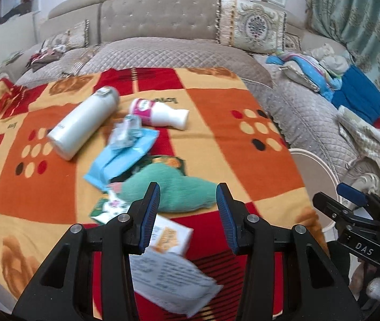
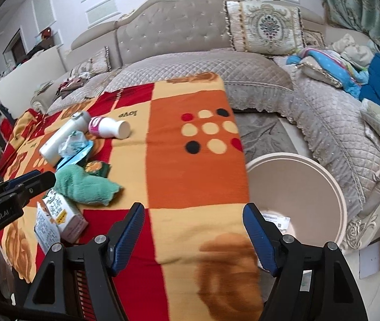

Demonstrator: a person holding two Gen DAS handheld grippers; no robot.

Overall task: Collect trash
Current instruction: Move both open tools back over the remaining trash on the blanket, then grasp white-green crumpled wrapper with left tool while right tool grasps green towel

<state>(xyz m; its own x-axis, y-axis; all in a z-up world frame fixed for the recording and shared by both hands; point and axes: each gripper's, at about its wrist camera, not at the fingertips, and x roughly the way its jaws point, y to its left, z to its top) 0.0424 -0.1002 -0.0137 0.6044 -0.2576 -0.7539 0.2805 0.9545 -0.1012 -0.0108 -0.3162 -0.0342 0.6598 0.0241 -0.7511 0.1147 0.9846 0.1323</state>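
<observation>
Trash lies on a red and orange blanket (image 2: 190, 165): a tall white bottle (image 1: 83, 125), a pink-labelled white bottle (image 1: 160, 113), a blue wipes pack (image 1: 123, 155), a crumpled clear wrapper (image 1: 127, 129), a small carton (image 1: 172, 236) and a printed leaflet (image 1: 168, 281). My left gripper (image 1: 188, 187) hovers open over a green cloth (image 1: 179, 187), with nothing between its fingers. My right gripper (image 2: 194, 206) stands wide open over the blanket's right edge, empty, beside a round beige bin (image 2: 296, 187) that has a paper slip (image 2: 275, 219) inside.
A grey quilted sofa (image 2: 198, 67) wraps around the back and right, with patterned cushions (image 2: 266, 26) and a heap of clothes (image 2: 331, 64). A green snack packet (image 1: 169, 161) lies under the cloth. A grey carpet (image 2: 262, 133) lies between blanket and sofa.
</observation>
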